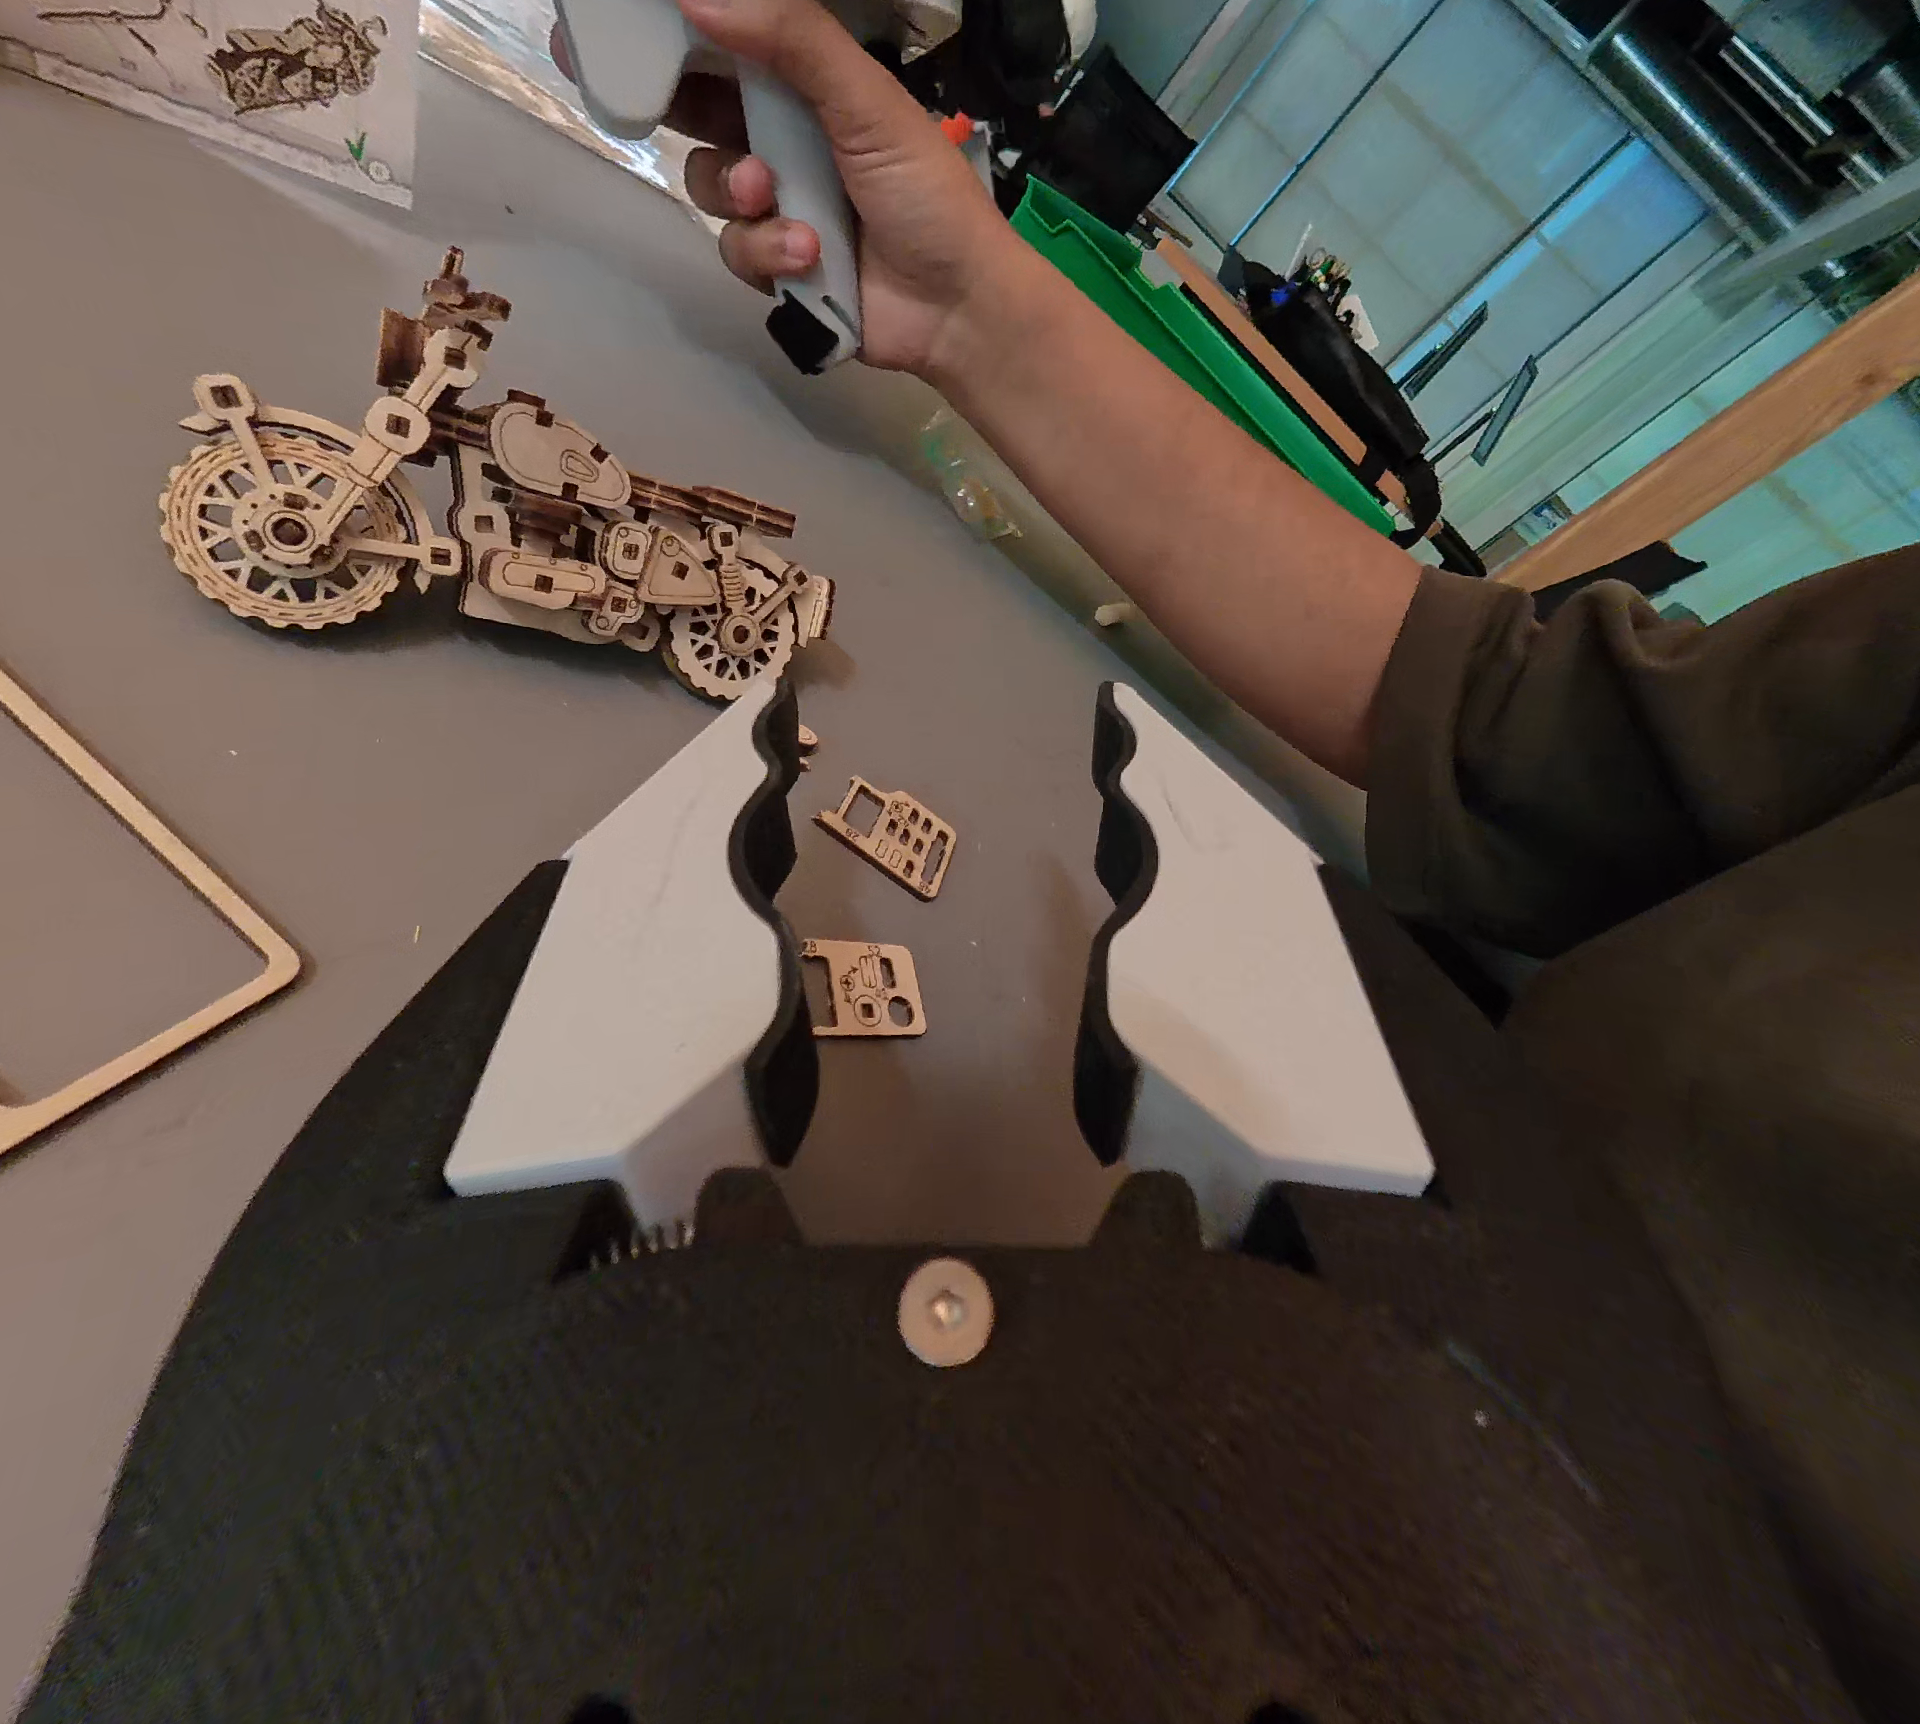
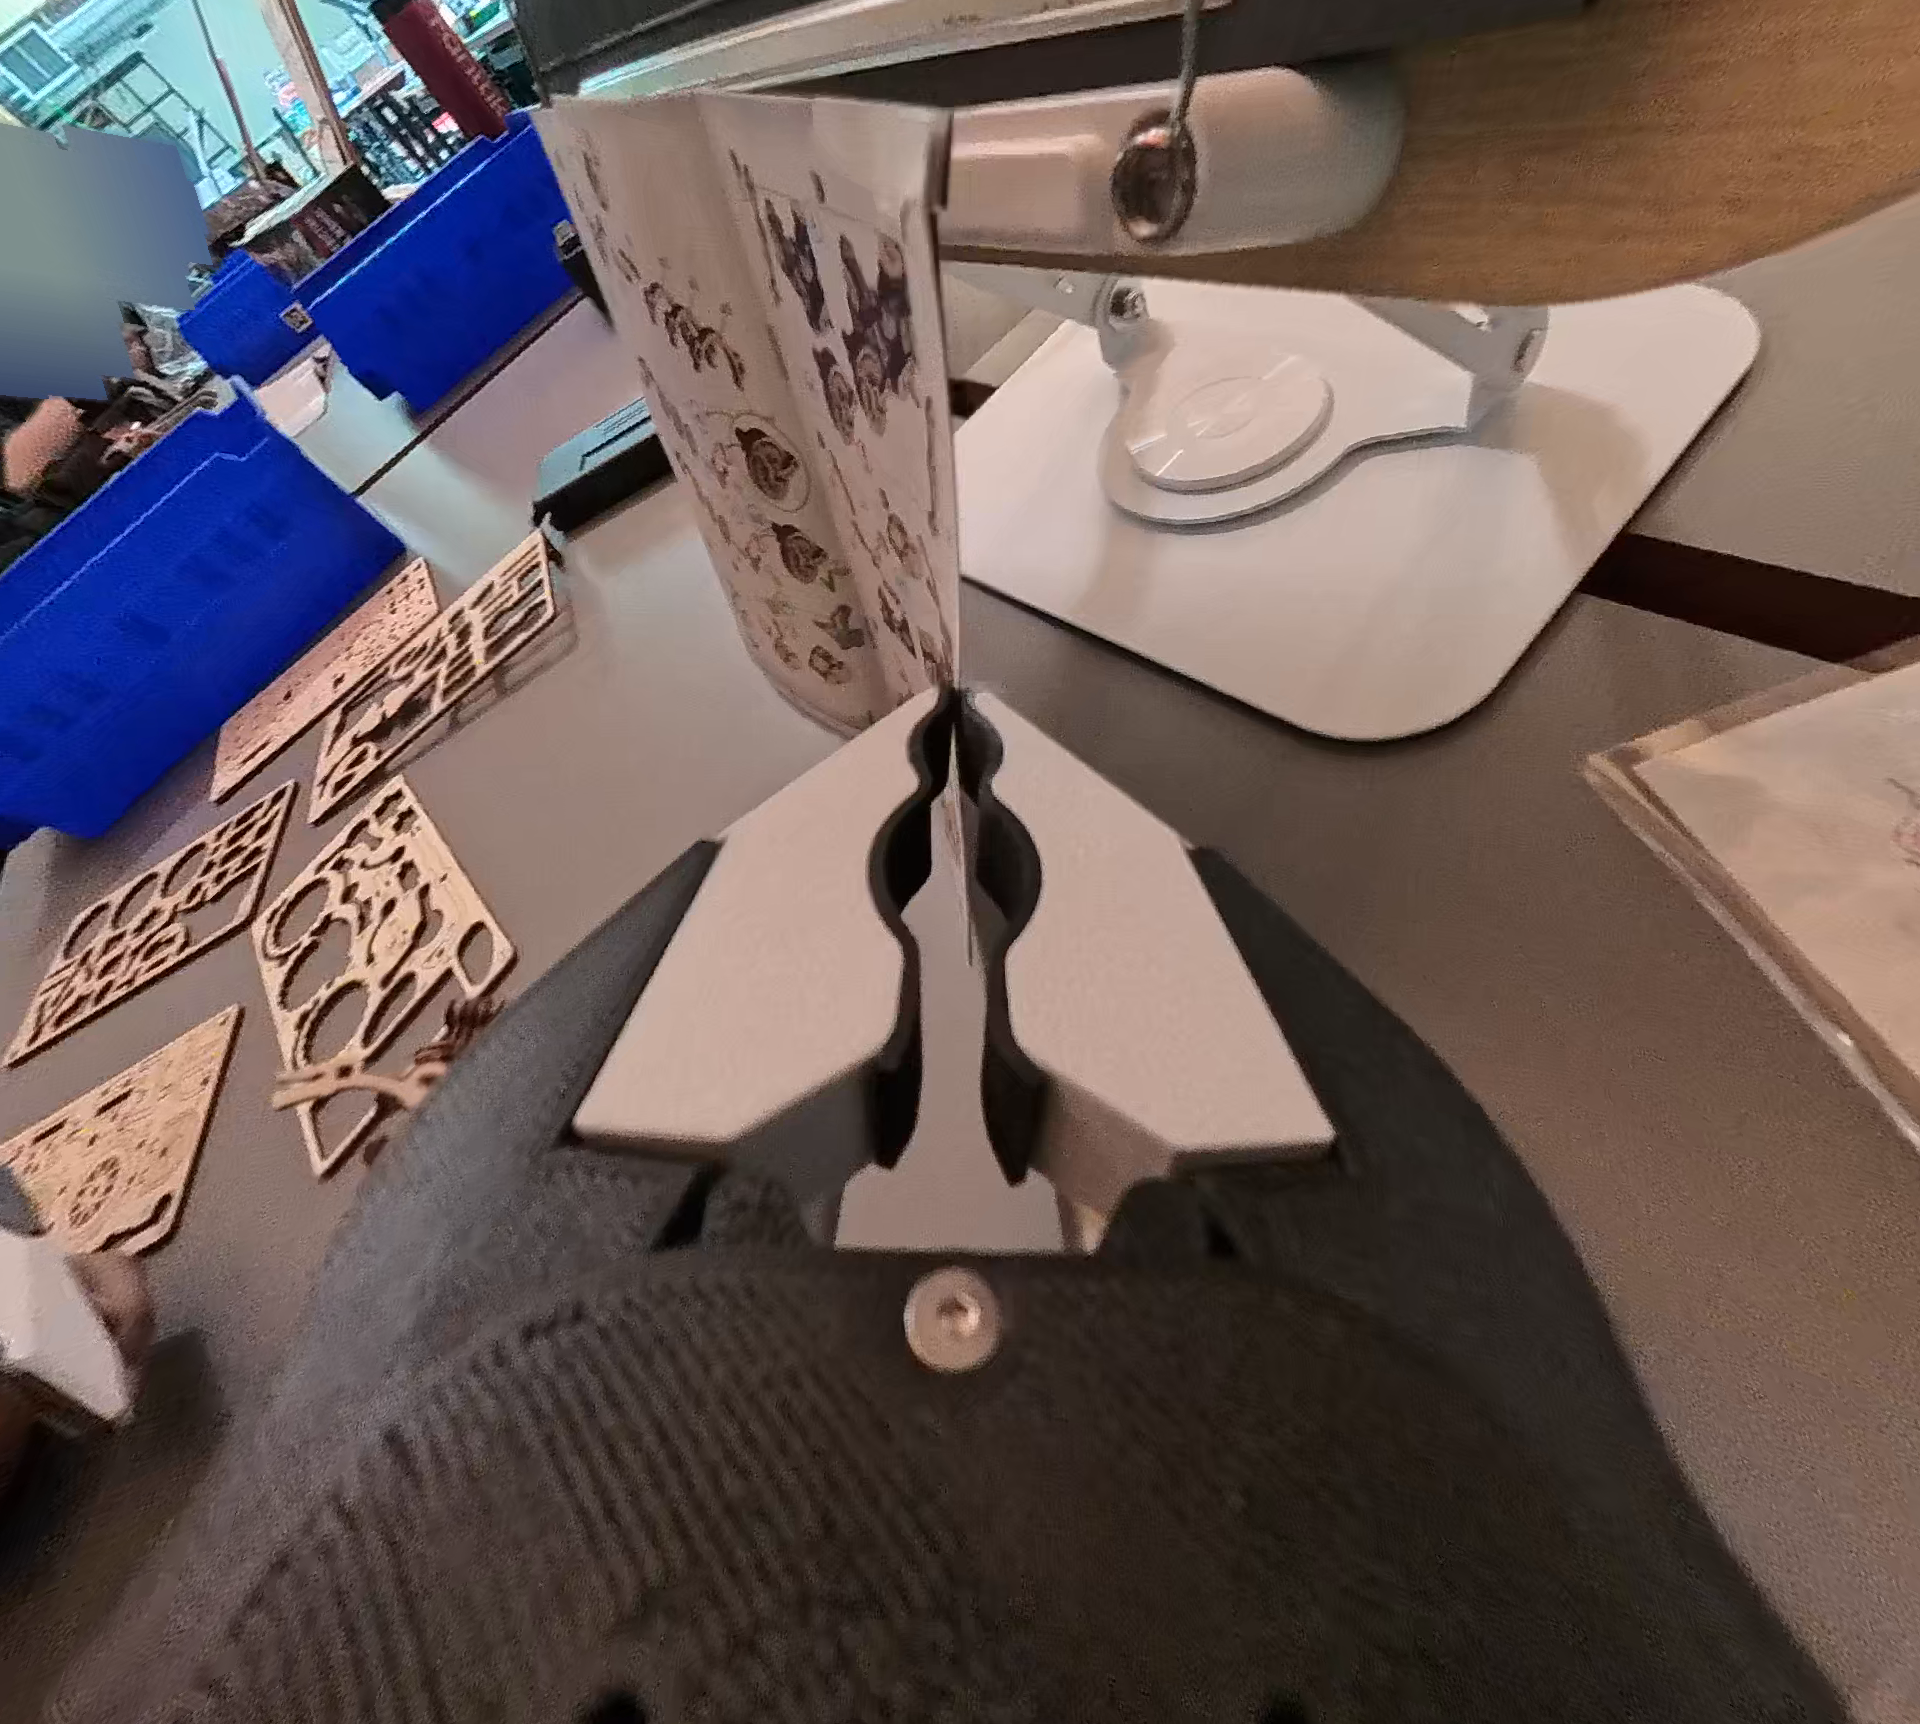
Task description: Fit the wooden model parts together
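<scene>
Left wrist view: your left gripper hangs with its jaws spread wide and nothing between them, above two small flat wooden parts, a grid-cut one and a squarer one, lying on the grey table. The part-built wooden motorcycle lies on its side a little further out, well apart from both pieces. An emptied sheet frame sits at the left edge.

Your right hand holds the right gripper raised. In the right wrist view its jaws are clenched on the edge of the instruction booklet, which stands nearly edge-on. Punched-out part sheets lie to its left, blue bins behind.

Judgement: you are checking the drawings, not fitting yet.
- Hold the booklet flat toward you; an edge-on page tells you little.
- Match the drawing to one of the two loose parts before you commit.
- Set the booklet down clear of the motorcycle and the loose pieces.
- Thin flat parts resist a pinch from above; slide one toward the table edge or tip it up first.
- Grip lightly: the thin ribs between the cut-outs look easy to snap.
</scene>
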Demonstrator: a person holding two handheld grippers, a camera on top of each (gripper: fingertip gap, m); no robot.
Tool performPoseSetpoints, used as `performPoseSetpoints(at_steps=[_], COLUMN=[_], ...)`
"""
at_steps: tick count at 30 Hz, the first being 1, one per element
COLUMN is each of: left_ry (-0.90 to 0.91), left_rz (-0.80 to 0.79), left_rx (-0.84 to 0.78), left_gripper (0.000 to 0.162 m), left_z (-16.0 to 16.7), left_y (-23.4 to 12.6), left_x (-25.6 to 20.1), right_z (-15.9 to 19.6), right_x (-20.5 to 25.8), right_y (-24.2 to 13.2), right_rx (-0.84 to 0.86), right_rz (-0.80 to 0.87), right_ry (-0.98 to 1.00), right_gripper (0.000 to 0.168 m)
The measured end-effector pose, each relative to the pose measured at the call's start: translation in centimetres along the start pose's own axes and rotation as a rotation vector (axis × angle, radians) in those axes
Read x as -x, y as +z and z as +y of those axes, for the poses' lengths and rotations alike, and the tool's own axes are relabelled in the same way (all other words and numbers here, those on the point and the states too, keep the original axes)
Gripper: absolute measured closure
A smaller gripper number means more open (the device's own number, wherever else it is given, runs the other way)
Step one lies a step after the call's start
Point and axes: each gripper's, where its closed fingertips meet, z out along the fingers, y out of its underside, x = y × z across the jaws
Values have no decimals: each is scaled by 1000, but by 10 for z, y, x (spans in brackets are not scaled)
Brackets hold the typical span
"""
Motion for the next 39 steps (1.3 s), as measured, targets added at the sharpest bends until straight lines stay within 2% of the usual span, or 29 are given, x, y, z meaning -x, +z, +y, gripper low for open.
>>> performPoseSetpoints(at_steps=[5, 12, 15, 21, 26, 31, 35, 39], left_ry=[6, 34, 30, 15, 19, -14, -53, -47], left_rz=[1, 5, 6, 9, 22, 45, 50, 43], left_rx=[0, 21, 21, 17, 28, 33, 5, -13], left_gripper=[107, 107, 107, 107, 113, 114, 113, 113], left_z=[0, 4, 4, 3, 5, 6, 2, -1], left_y=[0, 2, 2, 2, 1, 1, -1, -2], left_x=[-1, -5, -5, -4, -6, -6, -3, -3], right_z=[5, -1, -5, -6, -5, 32, 97, 164], right_x=[10, -13, -18, -20, -16, 46, 106, 142], right_y=[-6, -9, -8, -9, -39, -104, -137, -144], right_rx=[90, 141, 130, 125, 122, 140, 139, 138], right_rz=[-95, -50, -15, 27, 160, 266, 314, 314], right_ry=[20, 32, 2, -29, -23, -194, -340, -385], right_gripper=[168, 167, 154, 137, 117, 114, 124, 129])
